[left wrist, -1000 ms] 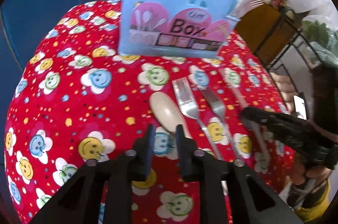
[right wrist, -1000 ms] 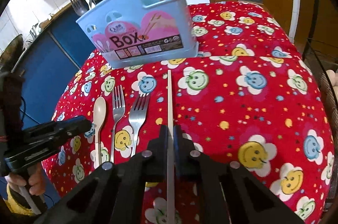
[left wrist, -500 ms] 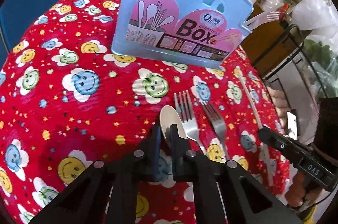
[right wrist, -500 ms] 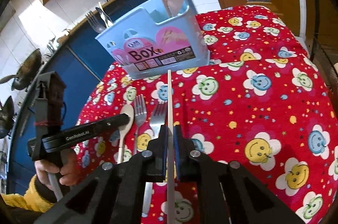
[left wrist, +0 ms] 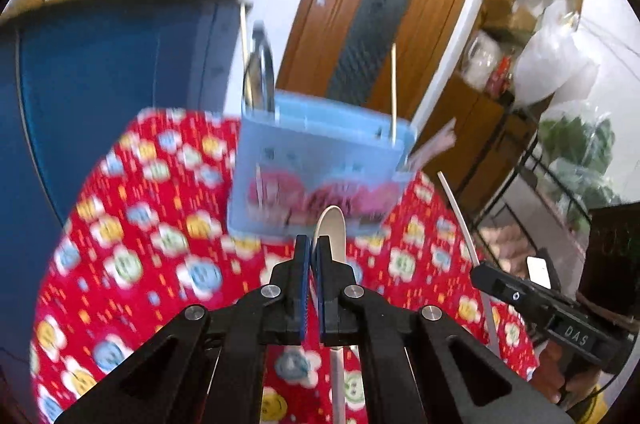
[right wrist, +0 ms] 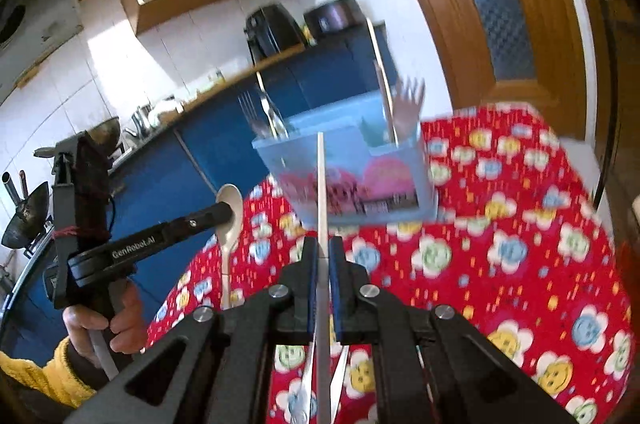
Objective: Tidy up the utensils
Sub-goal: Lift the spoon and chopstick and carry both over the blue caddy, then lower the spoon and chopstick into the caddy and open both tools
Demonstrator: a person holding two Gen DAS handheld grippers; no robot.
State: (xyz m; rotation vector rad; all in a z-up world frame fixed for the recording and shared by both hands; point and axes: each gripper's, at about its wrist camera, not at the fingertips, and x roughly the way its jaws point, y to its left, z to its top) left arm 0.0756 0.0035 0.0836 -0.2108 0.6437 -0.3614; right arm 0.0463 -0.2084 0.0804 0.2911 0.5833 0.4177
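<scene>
Left gripper (left wrist: 313,250) clamps cream spoon (left wrist: 332,232), right gripper (right wrist: 323,252) pinches chopstick (right wrist: 321,192); both now lifted off tablecloth (left wrist: 132,224), unlike a second ago.

My tabletop (right wrist: 520,264) is covered by a red cloth printed with smiling flowers in blue, yellow and green. Standing directly on it near the far edge is a pale blue utensil box (left wrist: 320,164) with a pink label. Two metal forks (right wrist: 340,372) lie on the cloth, partly hidden below my gripper.
</scene>
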